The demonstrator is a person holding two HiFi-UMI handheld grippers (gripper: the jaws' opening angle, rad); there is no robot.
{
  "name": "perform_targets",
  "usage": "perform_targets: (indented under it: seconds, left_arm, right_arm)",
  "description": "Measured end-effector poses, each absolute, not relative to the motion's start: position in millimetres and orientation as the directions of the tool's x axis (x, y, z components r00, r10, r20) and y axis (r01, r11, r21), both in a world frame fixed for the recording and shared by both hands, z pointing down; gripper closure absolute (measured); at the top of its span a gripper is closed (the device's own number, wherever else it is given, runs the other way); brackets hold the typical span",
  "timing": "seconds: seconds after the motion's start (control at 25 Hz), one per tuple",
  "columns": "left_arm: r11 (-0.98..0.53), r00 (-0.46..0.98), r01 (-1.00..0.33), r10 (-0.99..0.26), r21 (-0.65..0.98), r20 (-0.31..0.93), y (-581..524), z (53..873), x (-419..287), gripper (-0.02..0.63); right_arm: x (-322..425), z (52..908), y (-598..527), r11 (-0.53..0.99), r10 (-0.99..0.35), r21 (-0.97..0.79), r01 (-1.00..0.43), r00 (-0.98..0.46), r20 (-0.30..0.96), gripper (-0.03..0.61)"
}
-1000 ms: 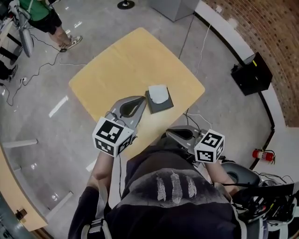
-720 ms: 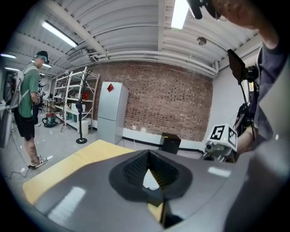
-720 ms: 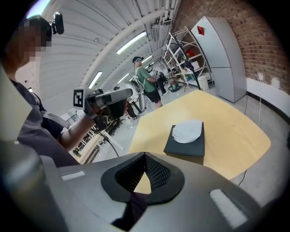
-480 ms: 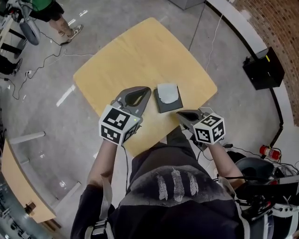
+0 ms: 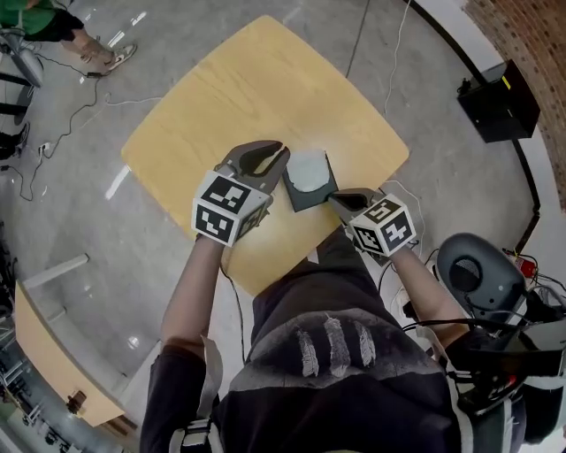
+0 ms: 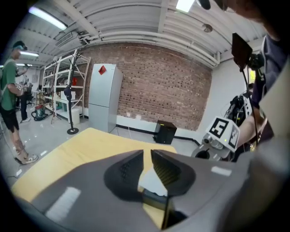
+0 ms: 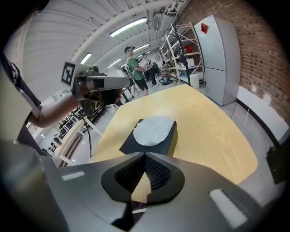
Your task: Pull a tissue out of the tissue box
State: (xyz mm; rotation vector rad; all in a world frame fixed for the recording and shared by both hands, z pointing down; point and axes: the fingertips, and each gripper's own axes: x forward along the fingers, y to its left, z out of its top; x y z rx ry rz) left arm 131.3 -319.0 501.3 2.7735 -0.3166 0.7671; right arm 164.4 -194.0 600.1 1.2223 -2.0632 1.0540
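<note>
A dark tissue box with a white tissue bulging from its top sits near the front edge of the yellow table. My left gripper is just left of the box; its jaws have just been opening and stand a narrow slit apart. Nothing is pressed between them. The left gripper view shows the tissue through that slit. Close to the box's near right corner, my right gripper is shut and empty. The box lies just beyond its tips.
A black case stands on the floor at the right, and a round black stool beside me. Cables trail across the floor. A person stands at the far left. A grey cabinet is against the brick wall.
Both grippers have moved forward and down to the tissue box. The left one now sits beside its left edge, the right one at its near right corner.
</note>
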Motion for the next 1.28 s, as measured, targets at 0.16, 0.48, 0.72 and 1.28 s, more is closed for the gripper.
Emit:
perform_targets:
  seconds: [0.16,0.48,0.72,1.28]
  left_arm:
    - [-0.958,0.829,-0.192,-0.042,0.212,0.558,-318,522,154,0.453]
    - [-0.978,0.699,-0.051,0.111,0.205,0.707,-297,582,178,0.268]
    - [-0.981,0.632,-0.037,0.123,0.189,0.765,-290,605,187,0.310]
    - [-0.988,0.620,-0.126,-0.007,0.091,0.785,-303,607,172,0.523]
  right_arm:
    - [169,609,-193,0.292,-0.474,-0.354,-0.889,-0.455,0.754,0.579]
    - [173,615,-189,0.263,-0.484,-0.415,-0.871,-0.492,0.724,0.579]
    - [174,612,-189,0.293,-0.504,-0.419,-0.860,-0.511,0.696,0.580]
    - [176,612,-211,0.331,-0.547,-0.394,-0.857,-0.515,0.660,0.580]
